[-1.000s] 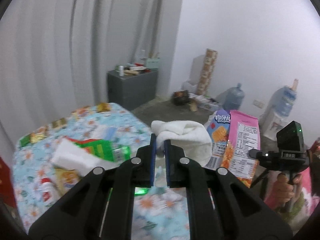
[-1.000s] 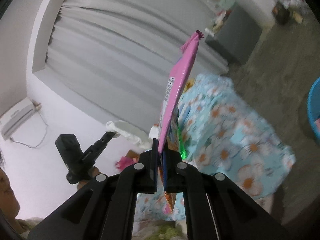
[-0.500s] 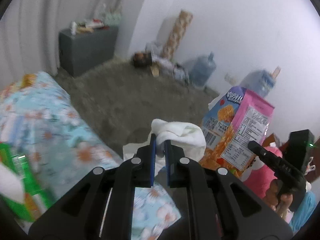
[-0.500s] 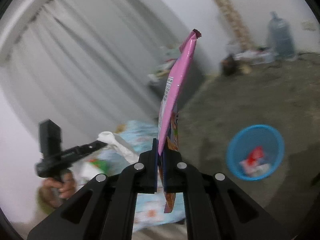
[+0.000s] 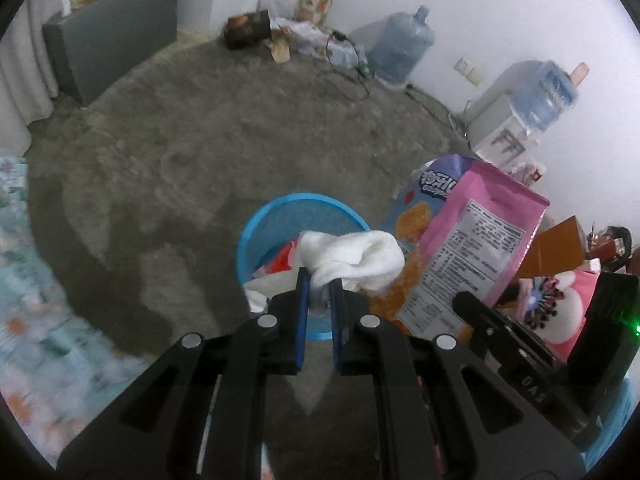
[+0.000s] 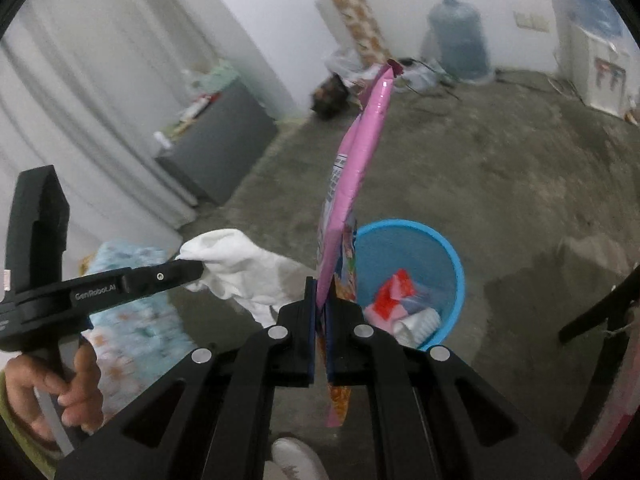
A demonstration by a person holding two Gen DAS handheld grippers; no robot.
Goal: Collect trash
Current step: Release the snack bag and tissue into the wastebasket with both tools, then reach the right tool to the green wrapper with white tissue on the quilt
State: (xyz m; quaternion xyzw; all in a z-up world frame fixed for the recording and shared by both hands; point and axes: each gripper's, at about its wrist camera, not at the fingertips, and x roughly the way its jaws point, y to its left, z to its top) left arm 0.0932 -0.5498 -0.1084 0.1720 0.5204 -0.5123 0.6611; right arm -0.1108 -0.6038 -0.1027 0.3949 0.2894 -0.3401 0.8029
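My left gripper (image 5: 319,280) is shut on a crumpled white tissue (image 5: 352,258) and holds it in the air just above the near rim of a blue trash basket (image 5: 280,216). My right gripper (image 6: 320,292) is shut on a pink snack bag (image 6: 352,184), held upright, edge-on, above the floor left of the blue basket (image 6: 448,256). The basket holds red and white wrappers (image 6: 394,294). The tissue (image 6: 240,264) and the left gripper (image 6: 188,270) show at the left of the right wrist view. The bag (image 5: 472,248) shows beside the tissue in the left wrist view.
Grey concrete floor (image 5: 200,140) surrounds the basket. A floral-covered table (image 5: 24,320) lies at left. A grey cabinet (image 5: 108,32), water jugs (image 5: 404,48), a dispenser (image 5: 504,132) and clutter line the far walls.
Both grippers have swung away from the floral table toward the floor and now hang over the blue basket, each still holding its item.
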